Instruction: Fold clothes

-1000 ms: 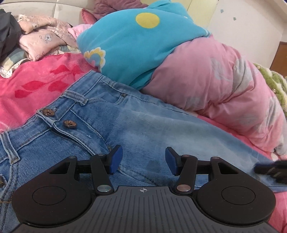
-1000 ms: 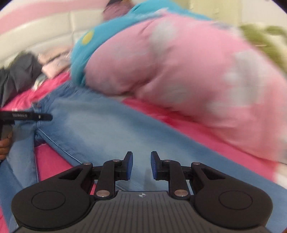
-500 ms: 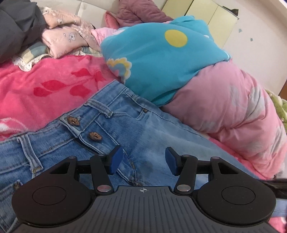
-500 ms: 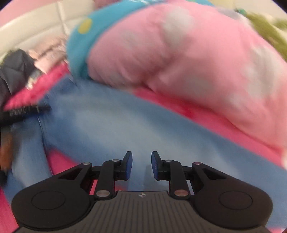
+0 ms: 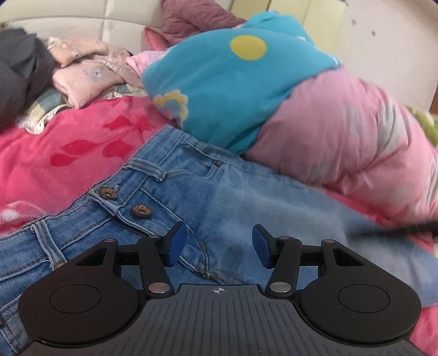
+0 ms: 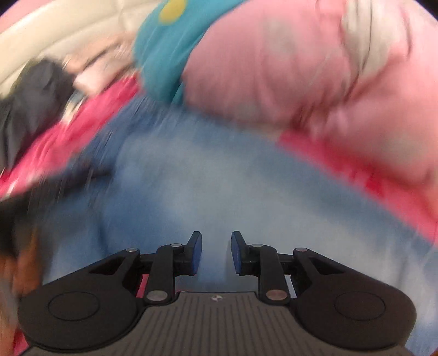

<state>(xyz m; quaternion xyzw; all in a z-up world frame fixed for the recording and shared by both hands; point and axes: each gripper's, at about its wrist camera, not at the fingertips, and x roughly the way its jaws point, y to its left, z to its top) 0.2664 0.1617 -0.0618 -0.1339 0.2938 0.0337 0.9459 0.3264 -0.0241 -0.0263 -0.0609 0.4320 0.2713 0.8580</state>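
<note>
Blue jeans (image 5: 224,197) lie spread on a pink bedspread (image 5: 68,153), waistband and two brown buttons (image 5: 140,210) to the left. My left gripper (image 5: 216,245) hovers over the fly and crotch seam, open, nothing between its blue pads. In the blurred right wrist view my right gripper (image 6: 216,253) hangs over the pale denim (image 6: 208,191) of a leg, jaws a narrow gap apart and empty. The right gripper shows as a dark blur (image 5: 397,230) at the right edge of the left wrist view.
A rolled pink and teal quilt (image 5: 301,104) lies along the far side of the jeans, touching them. A heap of pale pink clothes (image 5: 90,76) and a dark garment (image 5: 19,74) sit at the back left by the cream headboard (image 5: 82,16).
The right gripper has swept leftward over the jeans leg toward the waist; its view is now heavily blurred. The left gripper's view shifted slightly over the fly. Both jaw gaps look unchanged.
</note>
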